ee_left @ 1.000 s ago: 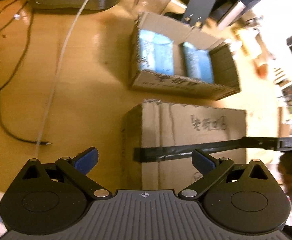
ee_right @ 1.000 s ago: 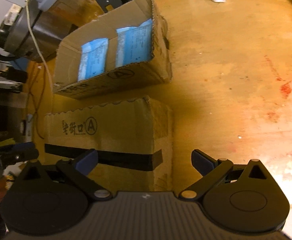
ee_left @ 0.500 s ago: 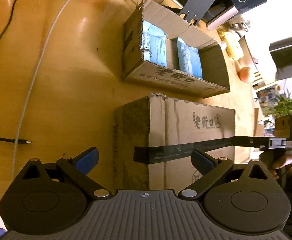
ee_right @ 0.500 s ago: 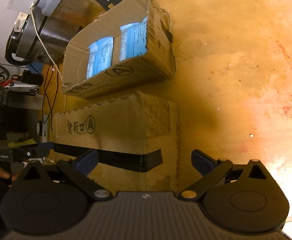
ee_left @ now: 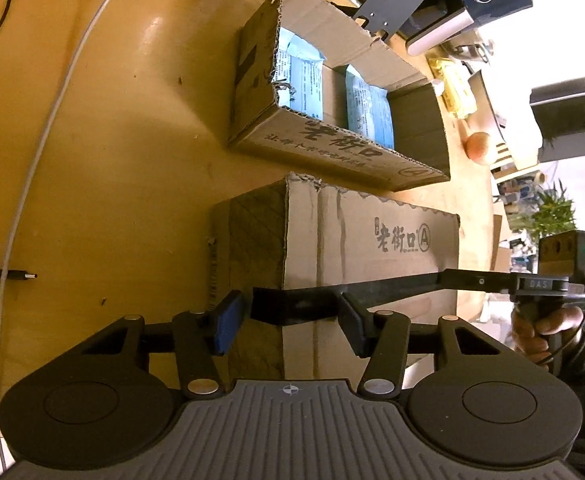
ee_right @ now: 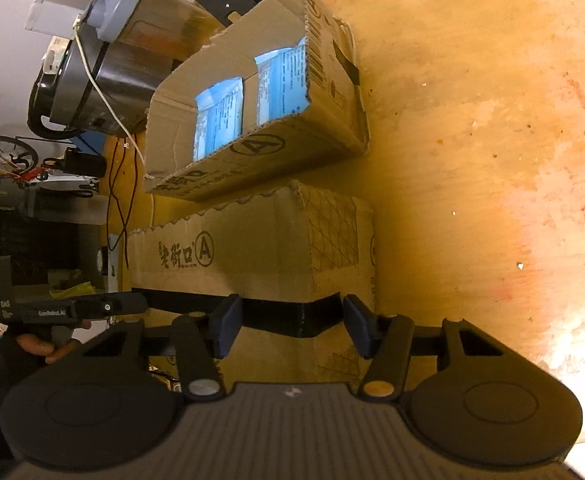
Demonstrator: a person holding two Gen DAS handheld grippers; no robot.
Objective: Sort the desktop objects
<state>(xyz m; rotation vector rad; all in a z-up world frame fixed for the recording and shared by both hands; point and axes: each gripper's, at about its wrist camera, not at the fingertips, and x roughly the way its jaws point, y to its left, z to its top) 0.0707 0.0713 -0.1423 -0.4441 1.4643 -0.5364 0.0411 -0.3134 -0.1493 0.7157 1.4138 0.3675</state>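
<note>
1. Left gripper (ee_left: 288,326) and right gripper (ee_right: 288,328) each clamp an opposite corner of the taped box (ee_left: 372,248) lying directly ahead.
2. Grasp apparently complete; next comes a level, joint lift toward the open box (ee_right: 260,120) beyond.

The right gripper (ee_right: 290,326) has its jaws closed onto the near right corner of the sealed cardboard box (ee_right: 252,264), across its black tape (ee_right: 288,314). Just beyond stands an open box (ee_right: 260,148) holding blue packets (ee_right: 280,88). At far left, a hand (ee_right: 36,346) holds the left gripper (ee_right: 132,304) against the sealed box's left end.
</note>
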